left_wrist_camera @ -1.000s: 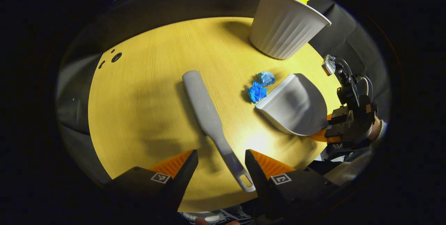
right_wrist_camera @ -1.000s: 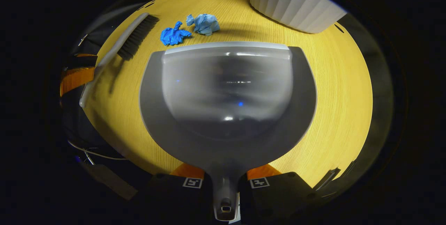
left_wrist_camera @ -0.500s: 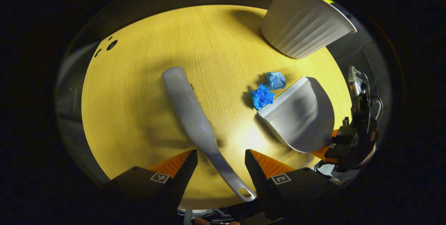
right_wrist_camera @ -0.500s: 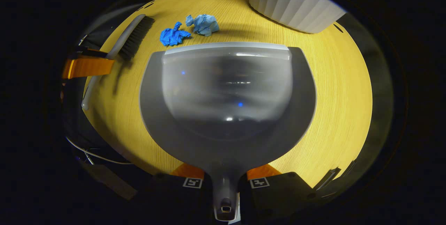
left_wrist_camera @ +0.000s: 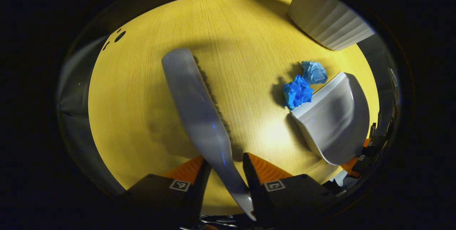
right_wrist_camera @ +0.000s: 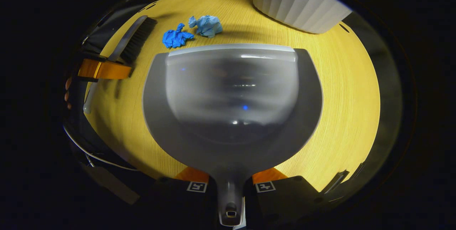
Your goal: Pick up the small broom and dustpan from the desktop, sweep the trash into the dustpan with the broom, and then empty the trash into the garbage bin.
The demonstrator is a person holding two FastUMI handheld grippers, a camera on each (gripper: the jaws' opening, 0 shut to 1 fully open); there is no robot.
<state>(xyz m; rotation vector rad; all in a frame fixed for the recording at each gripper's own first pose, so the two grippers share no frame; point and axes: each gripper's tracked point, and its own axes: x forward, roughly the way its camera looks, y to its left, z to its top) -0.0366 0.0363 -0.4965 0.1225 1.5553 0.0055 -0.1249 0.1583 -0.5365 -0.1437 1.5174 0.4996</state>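
Grey broom handle between left gripper jaws, contact unclear, right gripper jaws pinching dustpan handle

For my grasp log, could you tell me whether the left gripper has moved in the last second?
Yes: the left gripper advanced along the long grey plastic broom toward its bristles; the broom stayed put on the yellow desktop.

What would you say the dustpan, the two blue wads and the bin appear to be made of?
Dustpan: probably smooth, glossy grey plastic, since it carries small highlights. The two blue wads: likely crumpled paper or tissue, given their sharp matte creases. Bin: probably matte white plastic, with evenly moulded vertical ribs.
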